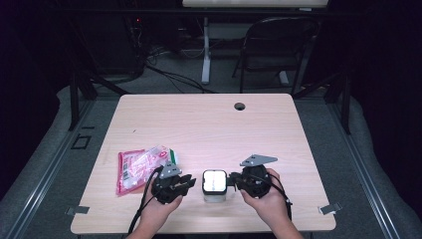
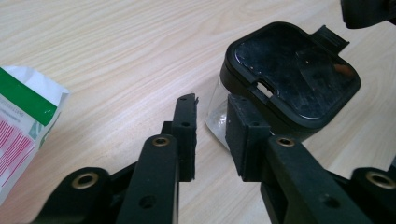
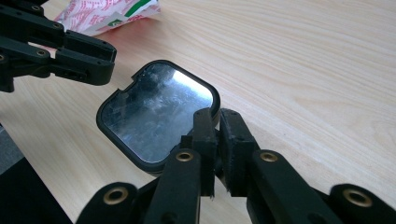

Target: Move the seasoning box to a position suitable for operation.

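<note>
Your left fingers [image 2: 210,133] gape empty, your right fingers [image 3: 218,140] are nearly shut at the box [image 1: 214,185] lid's 5 o'clock edge; pull and it tips.

Clear container [image 1: 214,195] with glossy black lid [image 2: 293,74]; packet [image 1: 142,168] pink-red print, white, green stripe; light wood-grain table [image 1: 209,129].

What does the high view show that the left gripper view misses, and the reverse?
High view alone: both hands, the right gripper at the container's side, the folding chair behind the table and the cable hole. Left gripper view alone: the clear wall under the lid, its side tab, and the gap between the left gripper pads. Both show the black-lidded container, the red-and-white packet and the wooden table.
</note>
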Motion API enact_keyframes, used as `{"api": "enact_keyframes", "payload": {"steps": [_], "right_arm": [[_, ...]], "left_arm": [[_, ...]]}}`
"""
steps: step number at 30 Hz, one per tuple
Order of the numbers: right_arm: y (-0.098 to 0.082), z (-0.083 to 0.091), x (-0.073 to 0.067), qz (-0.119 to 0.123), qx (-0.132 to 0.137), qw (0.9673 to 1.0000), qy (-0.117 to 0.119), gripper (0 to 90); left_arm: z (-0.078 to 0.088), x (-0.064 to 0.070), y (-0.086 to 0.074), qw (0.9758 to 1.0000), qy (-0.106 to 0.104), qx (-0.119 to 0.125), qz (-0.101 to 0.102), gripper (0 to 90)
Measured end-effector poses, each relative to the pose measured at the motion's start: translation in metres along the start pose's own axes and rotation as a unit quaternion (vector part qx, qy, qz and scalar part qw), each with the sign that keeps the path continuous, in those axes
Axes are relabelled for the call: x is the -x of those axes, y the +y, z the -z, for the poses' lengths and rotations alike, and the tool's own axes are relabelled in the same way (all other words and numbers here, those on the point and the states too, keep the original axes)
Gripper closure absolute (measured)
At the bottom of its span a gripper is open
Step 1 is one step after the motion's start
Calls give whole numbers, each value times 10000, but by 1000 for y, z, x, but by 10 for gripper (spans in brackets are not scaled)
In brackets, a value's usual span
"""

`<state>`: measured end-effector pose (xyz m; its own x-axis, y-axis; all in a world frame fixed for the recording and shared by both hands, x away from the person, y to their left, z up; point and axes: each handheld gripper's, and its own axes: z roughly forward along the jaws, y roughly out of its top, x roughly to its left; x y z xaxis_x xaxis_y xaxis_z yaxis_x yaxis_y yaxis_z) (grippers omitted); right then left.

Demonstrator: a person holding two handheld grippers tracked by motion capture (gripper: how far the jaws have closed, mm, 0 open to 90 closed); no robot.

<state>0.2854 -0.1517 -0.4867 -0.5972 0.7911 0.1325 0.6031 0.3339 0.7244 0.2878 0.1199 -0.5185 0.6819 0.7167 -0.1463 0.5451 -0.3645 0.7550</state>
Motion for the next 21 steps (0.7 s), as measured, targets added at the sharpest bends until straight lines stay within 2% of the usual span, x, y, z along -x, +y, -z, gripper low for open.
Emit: {"api": "enact_keyframes", "payload": {"steps": [4,8,21], "right_arm": [[1,-4,0,54,-97,9999,-46,865],[-1,-6,0,2,-147,9999,1,882],[0,-6,1,-48,-217,9997,63,898]], "left_arm": [[1,2,2,9999,12,-97,-92,787],[1,3,4,9996,-72,-197,-192,819],[2,6,9,9984,-206,-390,-366,854]]}}
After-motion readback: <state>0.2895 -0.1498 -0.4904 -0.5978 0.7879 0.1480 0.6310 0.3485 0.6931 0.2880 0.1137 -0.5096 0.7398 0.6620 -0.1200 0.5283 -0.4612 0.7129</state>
